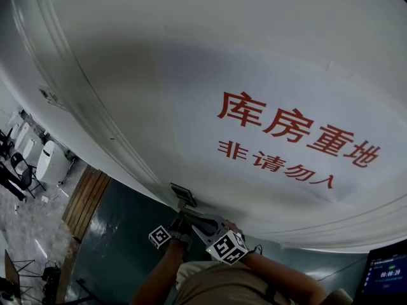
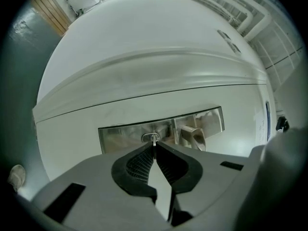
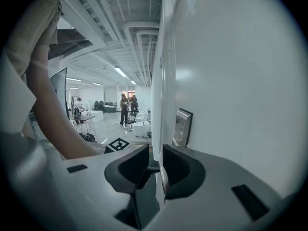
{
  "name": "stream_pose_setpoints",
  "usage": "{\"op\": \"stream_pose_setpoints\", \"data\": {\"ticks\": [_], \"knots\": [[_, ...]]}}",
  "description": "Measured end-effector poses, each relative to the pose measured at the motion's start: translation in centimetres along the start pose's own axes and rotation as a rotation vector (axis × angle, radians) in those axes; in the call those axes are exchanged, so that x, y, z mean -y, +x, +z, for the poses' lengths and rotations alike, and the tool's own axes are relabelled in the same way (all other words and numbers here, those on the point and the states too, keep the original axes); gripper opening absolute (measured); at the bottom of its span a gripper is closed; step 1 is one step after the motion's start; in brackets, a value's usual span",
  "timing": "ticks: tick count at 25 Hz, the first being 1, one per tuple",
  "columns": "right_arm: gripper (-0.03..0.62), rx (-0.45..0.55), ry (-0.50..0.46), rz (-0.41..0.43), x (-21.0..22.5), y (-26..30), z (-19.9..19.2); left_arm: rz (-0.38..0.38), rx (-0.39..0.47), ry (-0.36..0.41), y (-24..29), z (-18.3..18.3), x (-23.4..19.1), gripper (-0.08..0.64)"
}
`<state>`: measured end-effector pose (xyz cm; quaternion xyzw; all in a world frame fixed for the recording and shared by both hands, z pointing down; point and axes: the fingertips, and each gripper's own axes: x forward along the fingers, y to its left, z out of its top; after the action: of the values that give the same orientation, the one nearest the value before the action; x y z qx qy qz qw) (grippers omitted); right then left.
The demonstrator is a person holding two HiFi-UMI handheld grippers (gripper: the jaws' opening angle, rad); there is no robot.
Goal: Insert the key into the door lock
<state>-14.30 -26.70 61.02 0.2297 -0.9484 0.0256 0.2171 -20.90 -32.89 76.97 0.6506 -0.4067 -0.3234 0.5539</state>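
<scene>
The left gripper (image 2: 154, 147) is clenched on the thin key (image 2: 154, 140), whose far end meets the oval keyhole (image 2: 147, 137) in the steel lock plate (image 2: 120, 137). A lever handle (image 2: 193, 134) sits just right of it. The right gripper (image 3: 155, 152) is released, its 2 jaws apart and empty, beside the white door (image 3: 231, 81). Farther up the door, a sign (image 1: 299, 138) carries red characters.

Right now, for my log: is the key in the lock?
Tip in: the key, pinched by the left gripper, enters the keyhole; depth unclear.
</scene>
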Motion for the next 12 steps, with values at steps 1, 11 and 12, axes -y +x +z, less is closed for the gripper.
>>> {"op": "stream_pose_setpoints", "data": {"ticks": [1, 11, 12], "knots": [[0.098, -0.001, 0.000, 0.000, 0.04, 0.04, -0.03, 0.003, -0.010, 0.001, 0.20, 0.02, 0.12, 0.034], [0.098, -0.005, 0.000, 0.004, 0.25, 0.43, -0.05, 0.002, -0.033, 0.016, 0.70, 0.07, 0.44, 0.034], [0.098, -0.005, -0.002, 0.005, 0.23, 0.48, -0.06, 0.006, -0.038, 0.031, 0.73, 0.09, 0.40, 0.034]]}}
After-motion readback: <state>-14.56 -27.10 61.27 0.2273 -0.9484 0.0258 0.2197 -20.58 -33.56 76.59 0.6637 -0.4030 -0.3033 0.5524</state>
